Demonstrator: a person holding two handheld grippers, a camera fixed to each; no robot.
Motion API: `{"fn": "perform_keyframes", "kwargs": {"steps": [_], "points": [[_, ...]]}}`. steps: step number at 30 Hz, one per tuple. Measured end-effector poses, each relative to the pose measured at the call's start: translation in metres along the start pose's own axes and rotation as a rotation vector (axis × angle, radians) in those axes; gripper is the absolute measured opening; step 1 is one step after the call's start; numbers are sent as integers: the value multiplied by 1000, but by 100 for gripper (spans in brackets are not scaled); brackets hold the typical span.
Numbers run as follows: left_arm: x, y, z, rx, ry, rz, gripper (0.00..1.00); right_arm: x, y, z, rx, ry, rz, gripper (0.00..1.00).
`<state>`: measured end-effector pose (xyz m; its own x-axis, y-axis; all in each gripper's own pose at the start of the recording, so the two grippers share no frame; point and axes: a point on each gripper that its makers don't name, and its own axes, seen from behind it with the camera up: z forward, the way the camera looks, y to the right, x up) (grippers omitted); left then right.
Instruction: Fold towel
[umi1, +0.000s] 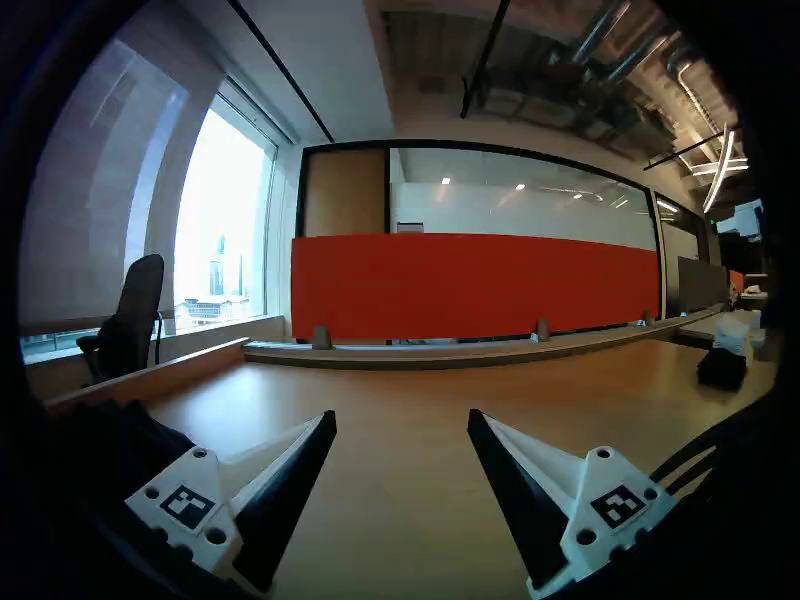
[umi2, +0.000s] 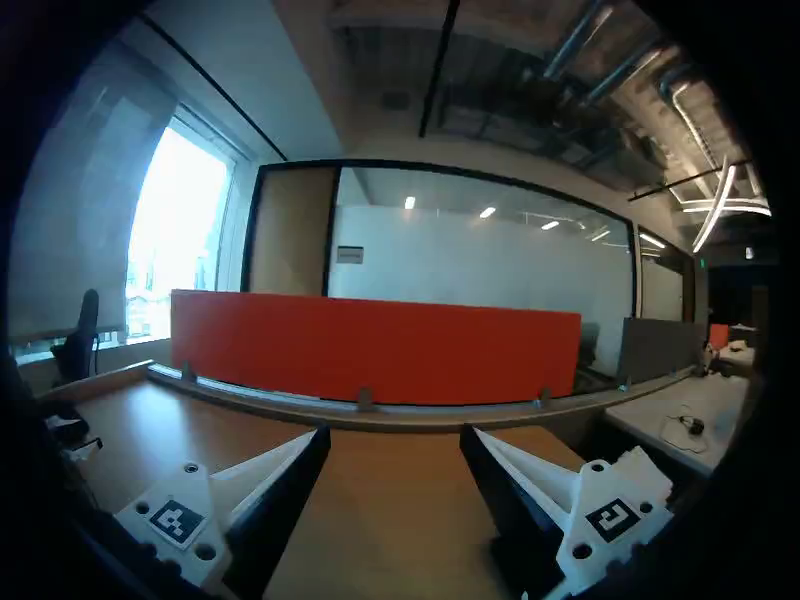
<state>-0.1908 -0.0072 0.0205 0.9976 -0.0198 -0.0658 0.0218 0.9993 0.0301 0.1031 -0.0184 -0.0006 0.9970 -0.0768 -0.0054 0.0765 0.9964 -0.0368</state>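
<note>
Left gripper view: left claw (umi1: 401, 414) spread apart over wooden desk (umi1: 400, 530); right gripper view: right claw (umi2: 395, 430) likewise apart.

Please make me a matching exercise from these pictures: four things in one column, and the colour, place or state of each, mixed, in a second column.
1. partition panel
2. office chair
3. desk
4. left gripper

a. open, holding nothing
b. light brown wood
c. orange
d. beside the window

Pairs: 1-c, 2-d, 3-b, 4-a
</note>
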Motion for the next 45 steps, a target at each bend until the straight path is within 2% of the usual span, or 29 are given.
{"fn": "perform_keyframes", "kwargs": {"steps": [11, 26, 41, 45], "points": [[-3, 1, 1, 0, 1, 0, 98, -19, 23, 2, -4, 24, 53, 100], [-4, 2, 0, 0, 1, -1, 98, -75, 17, 5, 46, 14, 78, 100], [-4, 3, 0, 1, 1, 0, 98, -124, 36, 15, -10, 6, 145, 100], [-4, 3, 0, 1, 1, 0, 98, -137, 42, 16, -32, -1, 142, 99]]}}
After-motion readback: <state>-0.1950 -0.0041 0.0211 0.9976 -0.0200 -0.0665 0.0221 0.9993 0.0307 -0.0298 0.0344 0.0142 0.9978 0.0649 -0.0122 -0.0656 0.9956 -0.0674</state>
